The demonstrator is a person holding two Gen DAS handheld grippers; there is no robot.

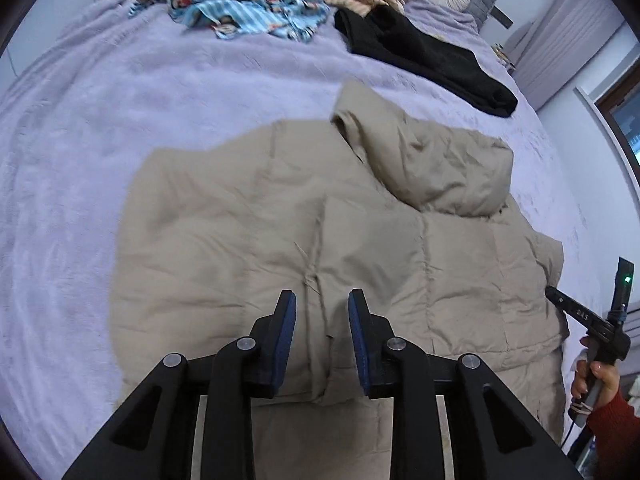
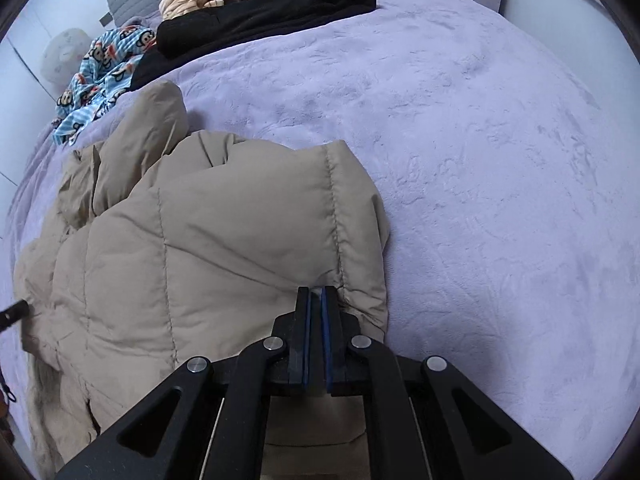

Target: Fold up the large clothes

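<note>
Currently folding. Advice: keeping right gripper [image 2: 318,300] pinched tight on jacket [image 1: 320,240] edge, carrying it across evenly; regripping with left gripper [image 1: 322,304] before pulling.

Left gripper: slightly parted, holding nothing, hovering above jacket middle.
Right gripper: clamping a seam fold.
Jacket: beige, quilted, puffy, hood crumpled ahead, lying on purple blanket [image 2: 500,160] beneath both grippers.

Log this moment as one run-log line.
left gripper: open above beige puffer jacket | right gripper: shut on jacket edge | surface: purple blanket
</note>
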